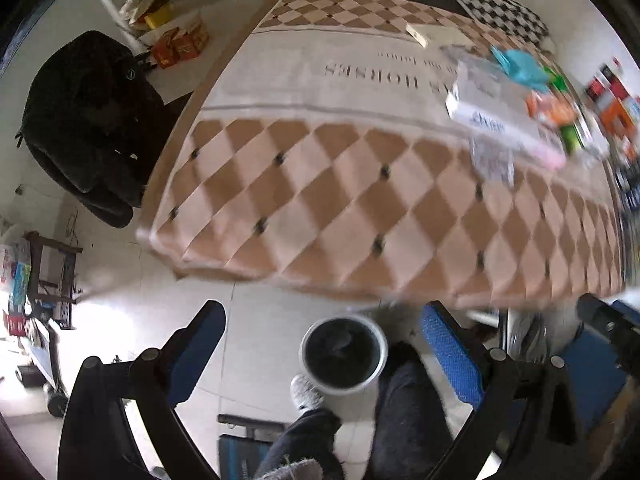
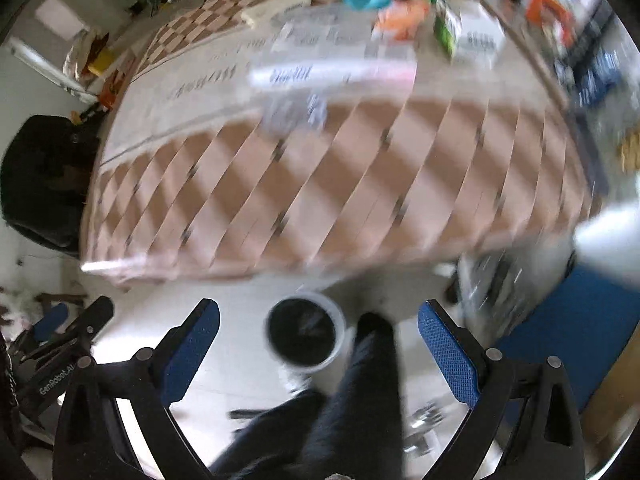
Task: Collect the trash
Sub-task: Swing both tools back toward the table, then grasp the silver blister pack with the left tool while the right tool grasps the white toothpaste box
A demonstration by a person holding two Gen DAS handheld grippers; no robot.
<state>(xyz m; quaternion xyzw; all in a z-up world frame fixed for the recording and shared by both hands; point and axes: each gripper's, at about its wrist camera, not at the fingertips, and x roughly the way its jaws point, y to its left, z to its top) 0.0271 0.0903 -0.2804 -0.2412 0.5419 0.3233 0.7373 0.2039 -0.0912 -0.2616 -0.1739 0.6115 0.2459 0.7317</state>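
You've got both grippers, left gripper [image 1: 322,354] & right gripper [image 2: 318,350], spread wide w/ nothing held, poised over the bin [image 1: 344,354], trash pile [image 1: 516,100] far across the counter [image 1: 320,184].

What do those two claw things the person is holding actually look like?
Each is a black plastic frame with round rivets, ending in two fingers faced with blue textured pads. The left gripper and right gripper match. One body carries white "GenRobot" lettering. The person wears dark trousers.

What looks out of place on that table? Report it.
A heap of litter sits loose at the table's far right: a white box, turquoise and orange wrappers, crumpled clear plastic. The bin waits on the floor below.
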